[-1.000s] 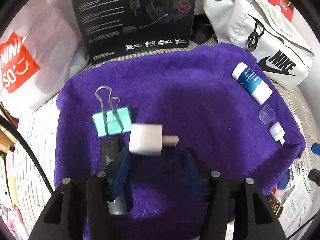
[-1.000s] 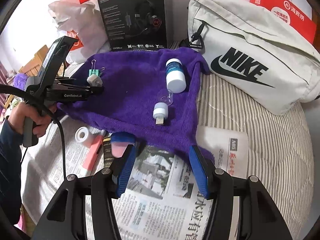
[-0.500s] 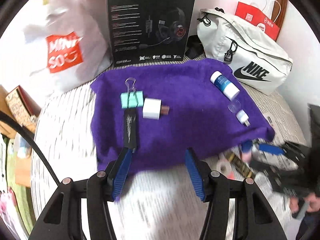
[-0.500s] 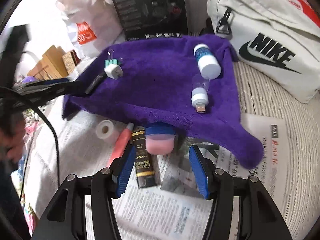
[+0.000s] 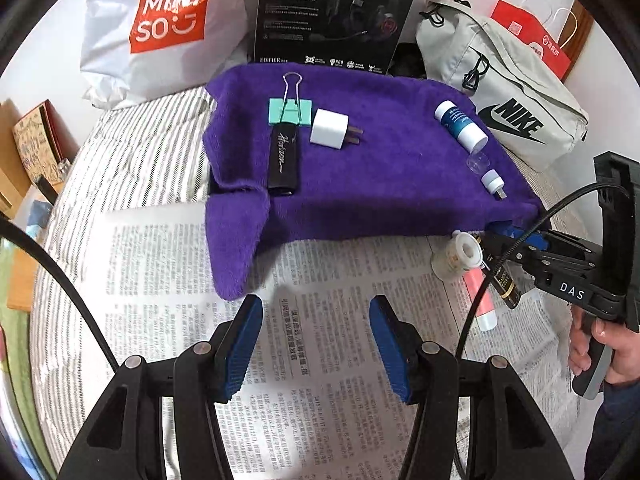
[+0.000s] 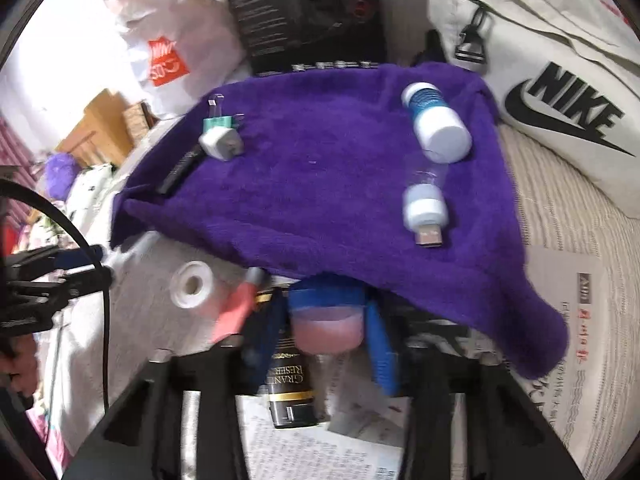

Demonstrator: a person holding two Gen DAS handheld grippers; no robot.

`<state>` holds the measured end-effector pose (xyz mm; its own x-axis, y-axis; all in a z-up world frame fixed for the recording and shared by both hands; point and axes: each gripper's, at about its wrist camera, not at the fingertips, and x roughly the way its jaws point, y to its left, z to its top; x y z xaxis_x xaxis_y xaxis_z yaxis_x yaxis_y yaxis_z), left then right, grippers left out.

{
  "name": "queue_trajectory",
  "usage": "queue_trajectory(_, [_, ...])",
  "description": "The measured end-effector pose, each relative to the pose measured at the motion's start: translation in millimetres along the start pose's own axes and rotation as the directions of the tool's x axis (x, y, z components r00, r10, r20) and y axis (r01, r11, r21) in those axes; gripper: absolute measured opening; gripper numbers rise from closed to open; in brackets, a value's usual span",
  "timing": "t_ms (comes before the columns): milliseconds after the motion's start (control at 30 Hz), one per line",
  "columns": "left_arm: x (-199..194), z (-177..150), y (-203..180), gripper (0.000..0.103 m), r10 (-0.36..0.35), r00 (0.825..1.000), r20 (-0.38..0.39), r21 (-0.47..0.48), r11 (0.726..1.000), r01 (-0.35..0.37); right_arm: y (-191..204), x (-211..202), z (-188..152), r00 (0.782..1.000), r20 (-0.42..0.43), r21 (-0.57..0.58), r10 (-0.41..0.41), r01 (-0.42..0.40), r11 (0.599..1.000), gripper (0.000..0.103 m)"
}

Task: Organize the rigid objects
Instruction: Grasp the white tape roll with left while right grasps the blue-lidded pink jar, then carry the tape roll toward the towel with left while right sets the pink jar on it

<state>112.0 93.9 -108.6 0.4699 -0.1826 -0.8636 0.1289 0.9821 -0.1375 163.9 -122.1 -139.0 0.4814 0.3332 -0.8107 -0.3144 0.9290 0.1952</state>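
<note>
A purple towel (image 5: 384,184) holds a green binder clip (image 5: 290,111), a black lighter (image 5: 283,155), a white charger plug (image 5: 330,129), a blue-white bottle (image 5: 461,125) and a small USB light (image 5: 493,182). My left gripper (image 5: 316,344) is open and empty over newspaper in front of the towel. My right gripper (image 6: 320,330) has its blue fingers (image 6: 380,348) around a pink jar with a blue lid (image 6: 327,316) at the towel's (image 6: 320,184) front edge; the frame is blurred. A black-gold tube (image 6: 289,384), a pink stick (image 6: 236,308) and a tape roll (image 6: 191,286) lie beside it.
A Miniso bag (image 5: 160,28), a black headset box (image 5: 332,12) and a grey Nike bag (image 5: 504,100) stand behind the towel. Newspaper (image 5: 320,380) covers the striped bed in front. Wooden furniture (image 5: 24,152) stands at the left.
My left gripper has let go of the black lighter beside the plug and pulled back over the newspaper. My right gripper has moved forward and closed in around the pink jar.
</note>
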Motion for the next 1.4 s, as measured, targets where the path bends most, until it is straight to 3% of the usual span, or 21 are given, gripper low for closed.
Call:
queue_trajectory(200, [2, 5, -20, 0.053, -0.030, 1.000, 0.005, 0.044, 0.999, 0.029, -15, -24, -10, 1.000, 0.005, 0.025, -0.016, 0.016, 1.000, 0.037])
queue_trajectory(400, [7, 17, -54, 0.054, -0.087, 0.996, 0.008, 0.114, 0.990, 0.085, -45, -58, -29, 0.992, 0.021, 0.043, -0.128, 0.127, 0.991, 0.037])
queue_trajectory(600, [22, 25, -90, 0.054, -0.109, 0.994, -0.015, 0.173, 0.979, 0.110, -64, -73, -43, 0.989, 0.017, 0.073, -0.148, 0.146, 0.987, 0.037])
queue_trajectory(733, [39, 28, -99, 0.054, -0.077, 0.996, -0.038, 0.179, 0.980, 0.082, -69, -77, -49, 0.988, 0.016, 0.067, -0.151, 0.150, 0.986, 0.037])
queue_trajectory(800, [47, 29, -99, 0.054, -0.024, 0.999, -0.035, 0.188, 0.982, 0.030, -71, -77, -51, 0.990, 0.010, 0.068, -0.141, 0.140, 0.988, 0.037])
queue_trajectory(1033, [49, 32, -79, 0.054, 0.013, 0.999, -0.037, 0.131, 0.991, -0.008, -77, -78, -54, 0.991, 0.012, 0.073, -0.133, 0.132, 0.989, 0.037])
queue_trajectory(1133, [52, 29, -85, 0.052, 0.036, 0.999, -0.026, 0.167, 0.986, -0.032, -78, -75, -54, 0.992, 0.006, 0.076, -0.124, 0.123, 0.989, 0.037])
queue_trajectory(1200, [53, 25, -90, 0.045, 0.075, 0.997, -0.002, 0.192, 0.979, -0.073, -77, -73, -55, 0.993, 0.001, 0.074, -0.121, 0.121, 0.990, 0.037])
queue_trajectory(1233, [51, 24, -92, 0.029, 0.062, 0.998, 0.011, 0.188, 0.980, -0.063, -76, -72, -56, 0.993, -0.002, 0.071, -0.121, 0.121, 0.990, 0.037])
queue_trajectory(1400, [50, 19, -91, 0.028, 0.043, 0.999, 0.016, 0.175, 0.984, -0.045, -72, -69, -56, 0.993, -0.013, 0.061, -0.121, 0.121, 0.991, 0.037])
